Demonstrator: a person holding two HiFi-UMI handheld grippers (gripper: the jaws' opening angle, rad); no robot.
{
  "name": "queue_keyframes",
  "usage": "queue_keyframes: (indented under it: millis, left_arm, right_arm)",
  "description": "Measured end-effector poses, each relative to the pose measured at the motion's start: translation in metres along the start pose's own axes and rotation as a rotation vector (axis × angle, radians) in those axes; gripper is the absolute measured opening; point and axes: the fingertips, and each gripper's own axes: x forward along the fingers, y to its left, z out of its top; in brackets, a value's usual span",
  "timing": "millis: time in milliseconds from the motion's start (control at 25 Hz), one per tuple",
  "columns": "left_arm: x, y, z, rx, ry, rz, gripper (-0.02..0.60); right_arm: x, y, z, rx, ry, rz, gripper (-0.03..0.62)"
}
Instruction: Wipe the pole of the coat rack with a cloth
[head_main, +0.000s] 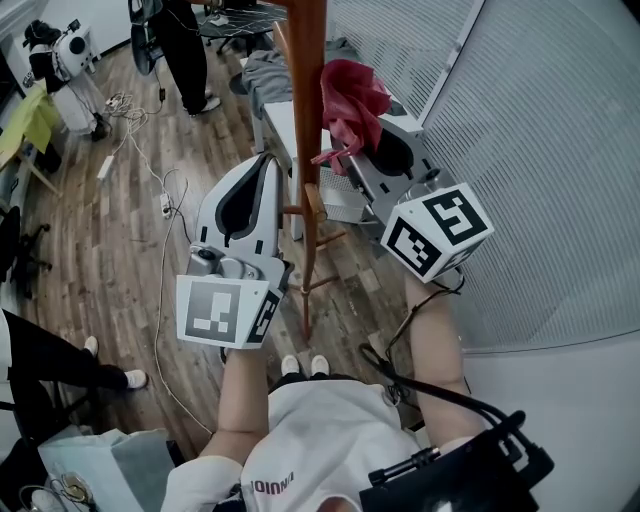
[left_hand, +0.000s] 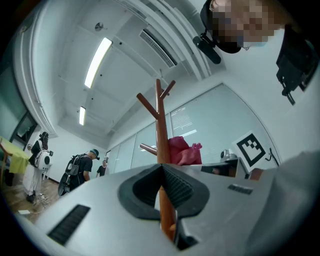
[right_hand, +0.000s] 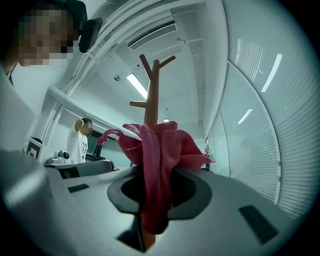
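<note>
The coat rack's wooden pole (head_main: 306, 120) rises straight in front of me, with pegs at its top (left_hand: 159, 107) (right_hand: 151, 90). A red cloth (head_main: 350, 100) is bunched against the pole's right side, and my right gripper (head_main: 352, 150) is shut on it. In the right gripper view the cloth (right_hand: 155, 165) hangs down between the jaws of the right gripper (right_hand: 152, 176) and hides the pole's lower part. My left gripper (head_main: 268, 160) is just left of the pole, jaws shut and holding nothing. In the left gripper view the pole (left_hand: 161, 135) stands beyond the left gripper (left_hand: 161, 167).
The rack's lower braces (head_main: 322, 240) spread above the wood floor. Cables and a power strip (head_main: 166, 205) lie on the floor to the left. A person (head_main: 185, 50) stands at the back by a white table (head_main: 280, 120). A glass wall with blinds (head_main: 530, 150) closes the right side.
</note>
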Motion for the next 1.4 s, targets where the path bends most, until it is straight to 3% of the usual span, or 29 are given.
queue_keyframes:
  millis: [1400]
  left_arm:
    - [-0.008,-0.004,-0.027,-0.009,0.077,-0.009,0.014]
  right_arm:
    - [-0.015,0.005,-0.066,0.106,0.116,-0.004,0.098]
